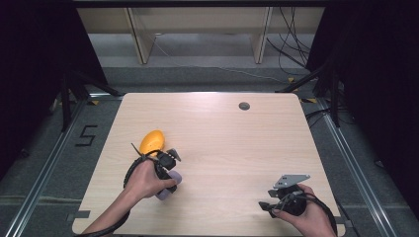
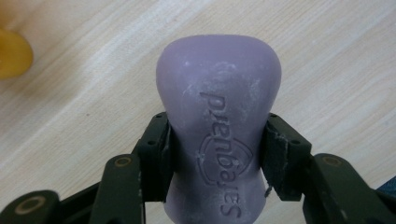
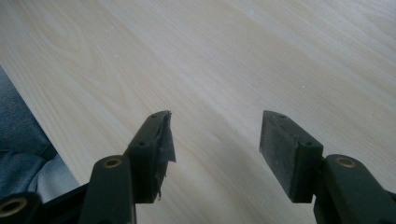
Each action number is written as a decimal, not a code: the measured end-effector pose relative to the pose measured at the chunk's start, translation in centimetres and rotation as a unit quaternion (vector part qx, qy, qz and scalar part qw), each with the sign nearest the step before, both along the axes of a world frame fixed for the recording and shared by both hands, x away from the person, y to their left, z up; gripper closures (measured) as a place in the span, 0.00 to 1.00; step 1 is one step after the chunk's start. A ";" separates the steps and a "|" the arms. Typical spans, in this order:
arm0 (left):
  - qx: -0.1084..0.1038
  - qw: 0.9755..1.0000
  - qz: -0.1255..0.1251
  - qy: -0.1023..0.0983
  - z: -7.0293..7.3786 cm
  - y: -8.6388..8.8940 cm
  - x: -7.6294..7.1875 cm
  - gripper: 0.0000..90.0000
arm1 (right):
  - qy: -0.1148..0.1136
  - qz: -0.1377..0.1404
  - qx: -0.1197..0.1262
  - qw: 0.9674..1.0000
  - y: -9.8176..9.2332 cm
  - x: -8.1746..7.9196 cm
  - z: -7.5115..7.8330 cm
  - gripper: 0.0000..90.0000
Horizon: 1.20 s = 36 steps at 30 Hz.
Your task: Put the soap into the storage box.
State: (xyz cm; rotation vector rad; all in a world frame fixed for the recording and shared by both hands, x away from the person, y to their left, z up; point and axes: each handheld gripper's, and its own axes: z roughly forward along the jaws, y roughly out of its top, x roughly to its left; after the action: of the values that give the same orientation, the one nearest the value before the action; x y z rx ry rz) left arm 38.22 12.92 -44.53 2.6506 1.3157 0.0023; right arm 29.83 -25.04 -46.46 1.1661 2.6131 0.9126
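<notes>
One purple soap bar (image 2: 218,135) and one orange lemon-shaped thing (image 1: 151,141) on my bench (image 1: 232,148). My left fingers (image 2: 217,154) pinch the bar at its narrow waist, lower left of the high view, its long axis running straight away from my fingers, wider end far. The orange thing lies just beyond it. My right fingers (image 3: 215,154) hang spread over bare pale wood, lower right. Grey floor and dark curtains surround the bench.
</notes>
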 end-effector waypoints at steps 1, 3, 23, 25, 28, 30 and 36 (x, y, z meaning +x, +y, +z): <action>0.002 1.000 0.000 0.002 0.1 0.1 0.1 0.54 | 0.000 0.000 0.000 1.000 0.0 0.0 0.0 0.49; -0.003 1.000 0.009 -0.006 0.0 0.1 0.1 0.54 | 0.000 0.000 0.000 1.000 0.0 0.0 0.0 0.49; 0.001 0.999 0.031 -0.012 1.1 1.5 0.7 0.54 | -0.001 -0.002 -0.001 1.000 0.0 0.0 0.0 0.49; 0.002 0.999 0.031 -0.012 1.3 1.7 0.8 0.54 | -0.009 0.003 -0.001 1.000 0.0 0.1 -0.1 0.49; -0.004 0.999 0.038 -0.016 1.5 2.0 1.0 0.54 | -0.002 -0.001 0.000 1.000 0.0 0.0 0.0 0.49; -0.002 0.999 0.041 -0.016 1.8 2.3 1.1 0.54 | -0.007 0.003 -0.001 1.000 0.0 0.1 0.0 0.49; -0.009 0.998 0.056 -0.020 2.0 2.6 1.3 0.54 | -0.001 -0.001 0.002 1.000 0.0 0.0 0.0 0.49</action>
State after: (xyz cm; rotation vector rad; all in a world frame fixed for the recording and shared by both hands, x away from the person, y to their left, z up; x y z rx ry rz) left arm 39.54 15.56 -42.55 2.5448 1.4412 0.0574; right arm 29.85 -25.00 -46.44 1.1666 2.6091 0.9196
